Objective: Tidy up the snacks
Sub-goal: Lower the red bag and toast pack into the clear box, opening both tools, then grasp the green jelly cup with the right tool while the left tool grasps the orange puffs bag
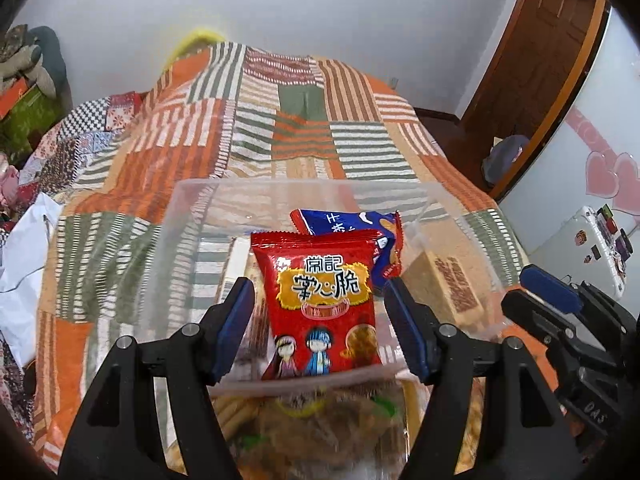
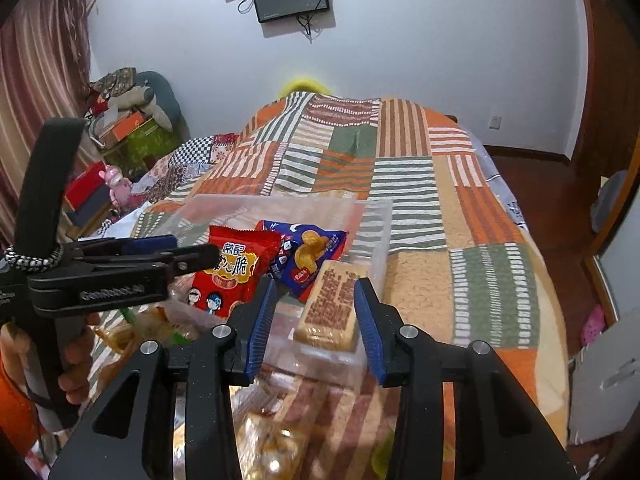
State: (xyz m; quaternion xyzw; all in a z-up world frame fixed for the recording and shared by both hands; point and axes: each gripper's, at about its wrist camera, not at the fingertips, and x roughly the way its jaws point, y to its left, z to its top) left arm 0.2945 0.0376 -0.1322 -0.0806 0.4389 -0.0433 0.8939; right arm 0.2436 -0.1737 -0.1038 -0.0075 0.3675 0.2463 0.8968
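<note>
A clear plastic bin (image 1: 192,208) (image 2: 376,220) sits on the bed. Inside it lie a red snack packet (image 1: 320,300) (image 2: 230,276), a blue chip packet (image 1: 360,224) (image 2: 308,252) behind it, and a tan wafer pack (image 1: 452,280) (image 2: 330,304) at the right end. My left gripper (image 1: 320,312) is open over the bin's near rim, its fingers either side of the red packet without touching it. My right gripper (image 2: 316,320) is open, its fingers either side of the wafer pack. The left gripper (image 2: 120,272) also shows from the side in the right wrist view.
More wrapped snacks (image 1: 320,432) (image 2: 264,440) lie blurred on the bed just in front of the bin. The striped patchwork blanket (image 1: 304,128) (image 2: 420,208) stretches beyond. A white bag (image 1: 24,272) lies at the left. Boxes and clutter (image 2: 128,136) stand left of the bed.
</note>
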